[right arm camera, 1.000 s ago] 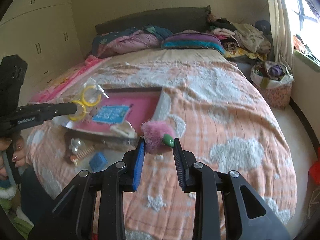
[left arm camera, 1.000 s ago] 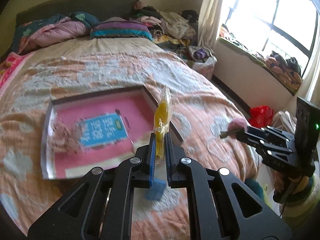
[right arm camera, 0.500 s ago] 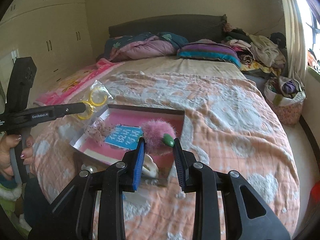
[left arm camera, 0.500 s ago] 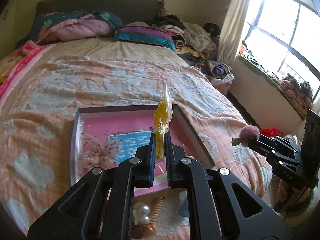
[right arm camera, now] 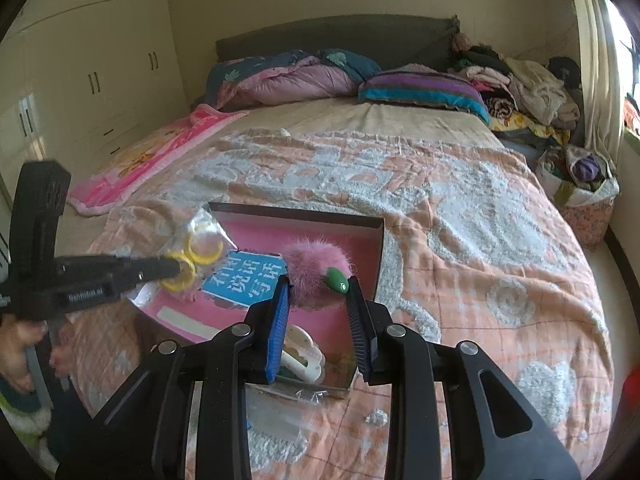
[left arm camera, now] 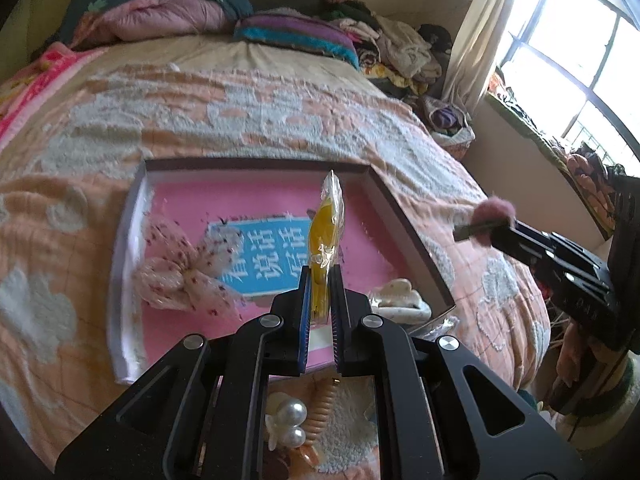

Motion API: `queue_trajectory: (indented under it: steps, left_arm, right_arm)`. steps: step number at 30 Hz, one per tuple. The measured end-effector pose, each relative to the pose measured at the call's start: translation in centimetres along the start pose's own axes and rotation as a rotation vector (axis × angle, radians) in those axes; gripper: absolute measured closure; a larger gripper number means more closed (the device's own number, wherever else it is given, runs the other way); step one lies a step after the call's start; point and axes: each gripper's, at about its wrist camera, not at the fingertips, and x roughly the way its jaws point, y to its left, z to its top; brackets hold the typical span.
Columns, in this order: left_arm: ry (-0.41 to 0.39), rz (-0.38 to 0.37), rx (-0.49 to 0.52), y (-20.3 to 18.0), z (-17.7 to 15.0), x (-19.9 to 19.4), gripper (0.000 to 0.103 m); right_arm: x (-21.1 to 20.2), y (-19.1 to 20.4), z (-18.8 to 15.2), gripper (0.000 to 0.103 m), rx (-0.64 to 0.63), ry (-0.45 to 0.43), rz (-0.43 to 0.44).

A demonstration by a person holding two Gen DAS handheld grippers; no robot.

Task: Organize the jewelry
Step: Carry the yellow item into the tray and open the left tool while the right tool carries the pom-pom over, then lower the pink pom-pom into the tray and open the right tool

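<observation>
white chinese characters, partly "说话", stand on the blue label (left arm camera: 267,255) in the pink box (left arm camera: 256,192).

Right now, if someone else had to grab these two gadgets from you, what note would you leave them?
Left gripper: shut on the clear packet of yellow rings, over the pink-lined box.
Right gripper: shut on the pink fluffy clip, near the box's right side.
In the box: a dotted fabric bow and a white claw clip.
Left: set both items in; pearl piece lies on the bedspread.
</observation>
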Motion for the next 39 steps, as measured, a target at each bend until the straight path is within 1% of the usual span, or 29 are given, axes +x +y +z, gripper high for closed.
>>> queue_trajectory:
  steps: [4, 7, 12, 19, 21, 23, 24, 25, 26, 27, 28, 29, 30, 32, 35, 37, 39]
  left_arm:
    - [0.039, -0.01, 0.002, -0.1, -0.7, 1.6, 0.1]
    - [0.061, -0.041, -0.005, -0.1, -1.0, 2.3, 0.1]
    - [0.087, -0.048, -0.014, 0.2, -1.5, 3.4, 0.1]
    - [0.092, -0.021, -0.033, 1.4, -1.8, 3.7, 0.098]
    - [0.09, -0.01, -0.041, 1.8, -1.9, 3.6, 0.093]
    - [0.089, 0.002, -0.061, 2.3, -1.9, 3.1, 0.076]
    - [0.086, 0.005, -0.068, 2.4, -1.9, 3.0, 0.073]
    - [0.08, 0.01, -0.073, 2.6, -1.9, 2.7, 0.066]
    - [0.068, 0.031, -0.069, 2.7, -1.9, 2.1, 0.059]
    - [0.06, 0.046, -0.063, 2.7, -1.8, 1.8, 0.056]
    - [0.046, 0.064, -0.058, 2.7, -1.9, 1.2, 0.049]
    - [0.04, 0.073, -0.061, 2.8, -1.8, 0.8, 0.044]
    - [0.033, 0.082, -0.069, 3.0, -1.8, 0.4, 0.04]
    - [0.023, 0.101, -0.089, 3.4, -1.8, -0.5, 0.02]
    - [0.005, 0.136, -0.105, 3.7, -1.8, -1.6, 0.011]
    - [0.006, 0.16, -0.111, 3.9, -1.9, -2.1, 0.01]
    - [0.005, 0.176, -0.114, 4.0, -2.1, -2.4, 0.01]
  right_arm:
    - [1.7, -0.1, -0.3, 0.076, 0.002, 0.035, -0.006]
    - [2.8, -0.2, -0.6, 0.076, 0.005, 0.055, -0.005]
    - [4.1, -0.4, -1.2, 0.076, 0.013, 0.081, -0.002]
    - [5.7, -0.3, -1.4, 0.076, 0.026, 0.107, 0.004]
    - [6.1, -0.2, -1.4, 0.076, 0.024, 0.116, 0.001]
    - [6.5, 0.1, -1.5, 0.076, 0.015, 0.125, -0.011]
    - [6.6, 0.3, -1.7, 0.076, 0.011, 0.131, -0.018]
    - [6.7, 0.3, -1.8, 0.076, 0.013, 0.138, -0.021]
    - [6.9, 0.3, -1.9, 0.076, 0.017, 0.142, -0.019]
    - [7.0, 0.3, -2.0, 0.075, 0.021, 0.147, -0.019]
    - [7.0, 0.3, -2.1, 0.075, 0.024, 0.152, -0.021]
    - [7.1, 0.3, -2.3, 0.074, 0.028, 0.159, -0.025]
    - [7.2, 0.3, -2.4, 0.074, 0.033, 0.166, -0.025]
    - [7.1, 0.2, -2.7, 0.074, 0.047, 0.171, -0.024]
    - [6.9, 0.0, -3.0, 0.072, 0.068, 0.172, -0.02]
    - [6.5, -0.1, -3.3, 0.068, 0.076, 0.169, -0.017]
    - [6.1, -0.1, -3.4, 0.061, 0.082, 0.165, -0.014]
